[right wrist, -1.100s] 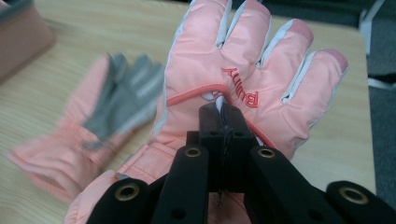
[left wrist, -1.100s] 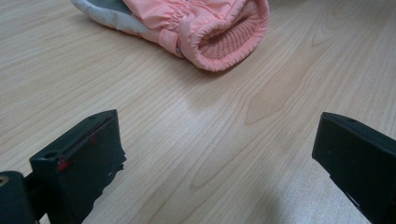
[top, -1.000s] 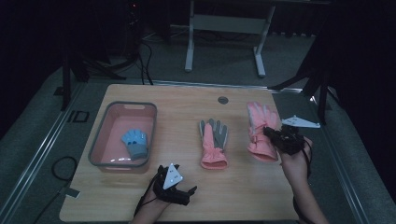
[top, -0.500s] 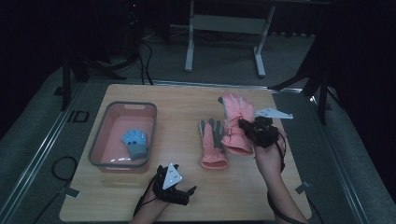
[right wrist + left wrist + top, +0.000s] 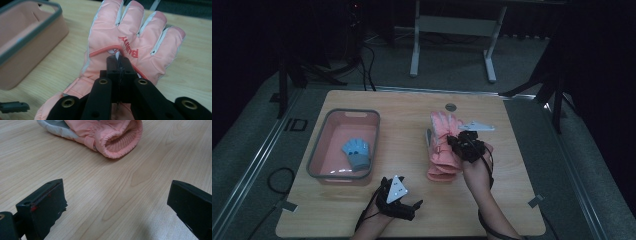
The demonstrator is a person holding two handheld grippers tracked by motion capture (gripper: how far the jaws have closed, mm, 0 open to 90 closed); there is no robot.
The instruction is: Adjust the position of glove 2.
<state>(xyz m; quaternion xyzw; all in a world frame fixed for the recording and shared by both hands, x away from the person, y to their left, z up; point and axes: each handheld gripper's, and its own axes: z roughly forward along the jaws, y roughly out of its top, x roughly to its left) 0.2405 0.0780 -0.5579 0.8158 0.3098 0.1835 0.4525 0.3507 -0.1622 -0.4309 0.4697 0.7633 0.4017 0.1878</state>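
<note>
Gloves are being paired at the table: the right gripper (image 5: 460, 141), jaws clenched on a pinch of fabric on the back of one pink glove (image 5: 130, 45), carries it over its mate (image 5: 439, 172), which lies palm-up near the table's (image 5: 412, 102) middle. Right of the tray (image 5: 319, 150), where a blue glove (image 5: 357, 154) lies, the left gripper (image 5: 404, 205) rests near the front edge, jaws spread wide and empty, the lower glove's cuff just ahead of it. Next, it seems, the held glove must be squared on its mate before the jaws let go.
</note>
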